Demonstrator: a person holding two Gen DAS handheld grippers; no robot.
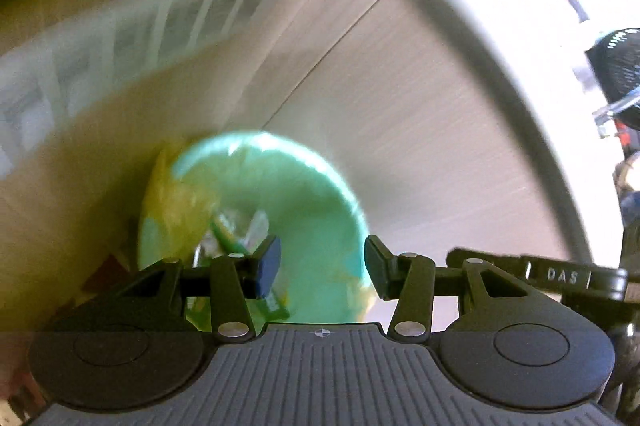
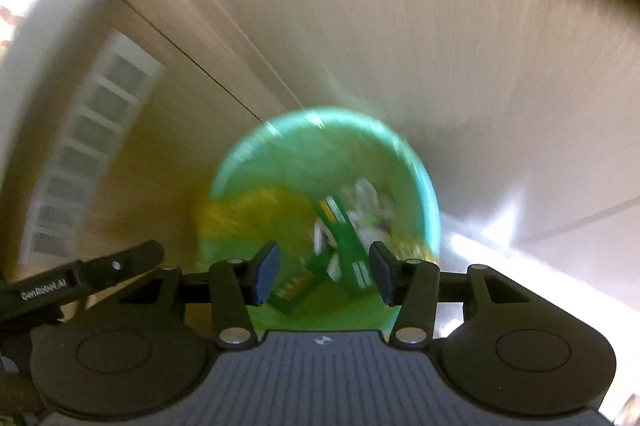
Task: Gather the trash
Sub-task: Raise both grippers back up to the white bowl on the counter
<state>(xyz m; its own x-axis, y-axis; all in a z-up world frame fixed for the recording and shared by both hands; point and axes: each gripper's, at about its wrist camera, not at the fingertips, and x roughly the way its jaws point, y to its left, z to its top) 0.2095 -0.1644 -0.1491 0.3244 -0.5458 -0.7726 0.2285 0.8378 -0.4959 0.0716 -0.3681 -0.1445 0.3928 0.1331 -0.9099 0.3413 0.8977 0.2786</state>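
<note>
A green bin point(image 1: 304, 209) stands on the floor, seen from above in both wrist views, blurred by motion. It holds a yellow wrapper point(image 1: 176, 209), a green carton point(image 2: 344, 242) and crumpled white bits point(image 2: 372, 201). My left gripper point(image 1: 322, 266) is open and empty above the bin's mouth. My right gripper point(image 2: 324, 272) is open and empty, also above the bin point(image 2: 280, 161), with the green carton showing between its fingers below.
A pale curved table edge point(image 1: 500, 25) arcs over the wood-look floor point(image 1: 420, 129). A white vent grille point(image 2: 88, 145) lies at the left. The other gripper's arm point(image 2: 72, 278) shows at the left edge. A black object point(image 1: 618, 73) is at the far right.
</note>
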